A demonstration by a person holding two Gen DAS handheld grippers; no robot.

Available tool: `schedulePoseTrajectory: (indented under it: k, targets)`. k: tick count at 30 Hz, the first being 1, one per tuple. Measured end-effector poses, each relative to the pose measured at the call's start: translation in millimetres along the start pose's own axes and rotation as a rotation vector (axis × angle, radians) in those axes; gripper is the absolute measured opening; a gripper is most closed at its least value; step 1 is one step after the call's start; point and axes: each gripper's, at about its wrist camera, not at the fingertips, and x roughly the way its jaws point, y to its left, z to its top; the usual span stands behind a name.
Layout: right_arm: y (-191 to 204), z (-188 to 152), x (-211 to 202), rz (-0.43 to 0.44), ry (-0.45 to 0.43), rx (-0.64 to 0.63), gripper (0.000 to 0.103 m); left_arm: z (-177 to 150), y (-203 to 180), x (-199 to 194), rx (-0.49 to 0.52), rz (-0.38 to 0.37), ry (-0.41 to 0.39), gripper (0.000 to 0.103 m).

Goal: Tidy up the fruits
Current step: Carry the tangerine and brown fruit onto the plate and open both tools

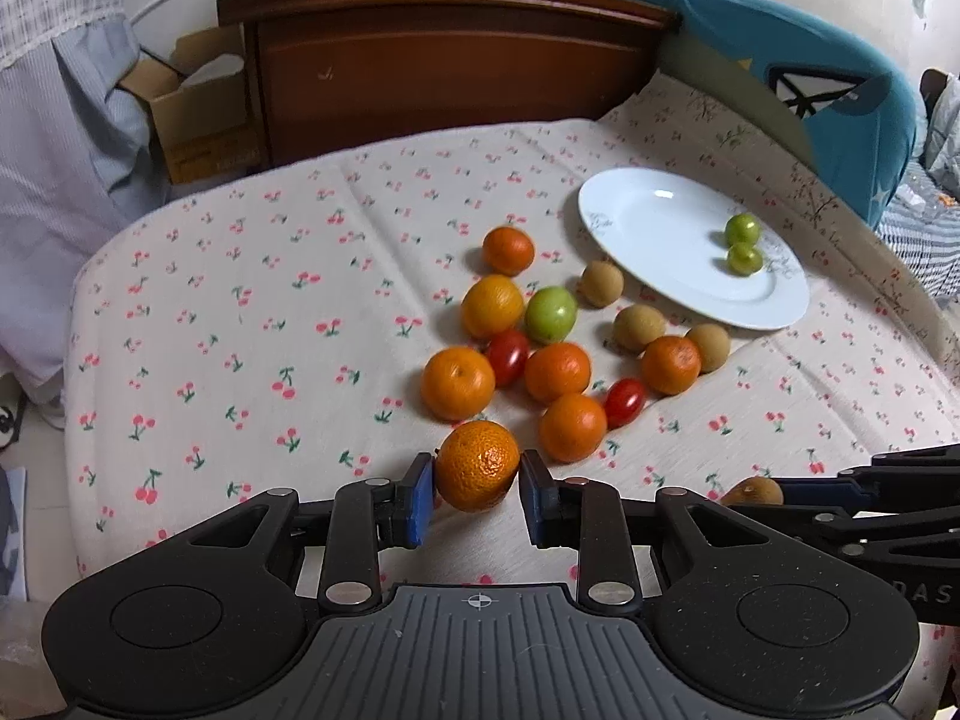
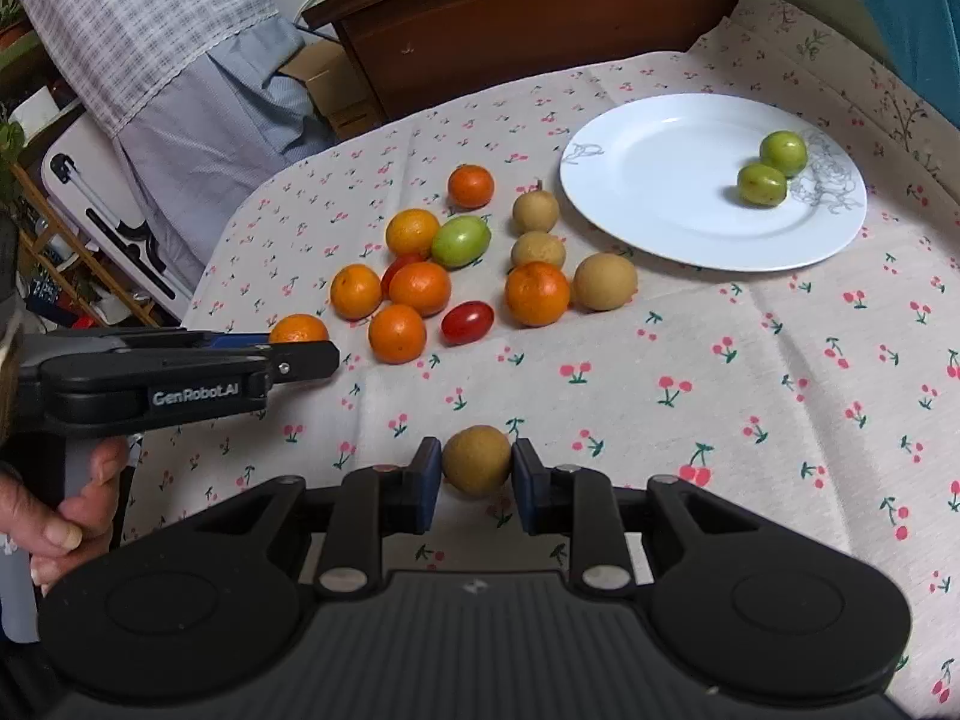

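My left gripper (image 1: pixel 477 483) is shut on an orange tangerine (image 1: pixel 477 465), held just above the cloth in front of the fruit pile. My right gripper (image 2: pixel 476 474) is shut on a brown longan (image 2: pixel 477 459); that longan also shows in the left wrist view (image 1: pixel 753 491). Several tangerines (image 1: pixel 457 383), brown longans (image 1: pixel 638 327), two red cherry tomatoes (image 1: pixel 507 357) and one green fruit (image 1: pixel 551 313) lie in a loose pile on the cloth. A white plate (image 1: pixel 648 222) at the far right holds two small green fruits (image 1: pixel 743 231). The plate also shows in the right wrist view (image 2: pixel 660 180).
The bed is covered with a cherry-print cloth (image 1: pixel 270 312). A wooden headboard (image 1: pixel 444 66) stands behind it, a blue cushion (image 1: pixel 840 96) at the far right, and a cardboard box (image 1: pixel 198 114) at the far left. The person's hand (image 2: pixel 66 516) holds the left gripper's handle.
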Motion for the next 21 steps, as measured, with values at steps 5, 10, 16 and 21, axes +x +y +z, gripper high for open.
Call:
schedulePoseTrajectory:
  k: [5,10,16,21]
  targets:
    - [-3.9,6.8,-5.2,0.003,-0.032,0.023,0.025,5.7,-1.5,-7.4,-0.017,-0.003,-0.038,0.027]
    - [-10.2,17.1,-13.4,0.000,-0.076,0.054,0.025,13.0,-8.0,-14.0,-0.010,-0.009,-0.081,0.027]
    - [-18.5,34.6,-29.2,0.003,-0.138,0.088,0.025,25.0,-19.2,-16.8,0.001,-0.046,-0.110,0.027]
    - [-29.9,52.8,-39.2,0.003,-0.174,0.103,0.025,39.3,-31.2,-13.2,0.029,-0.057,-0.124,0.027]
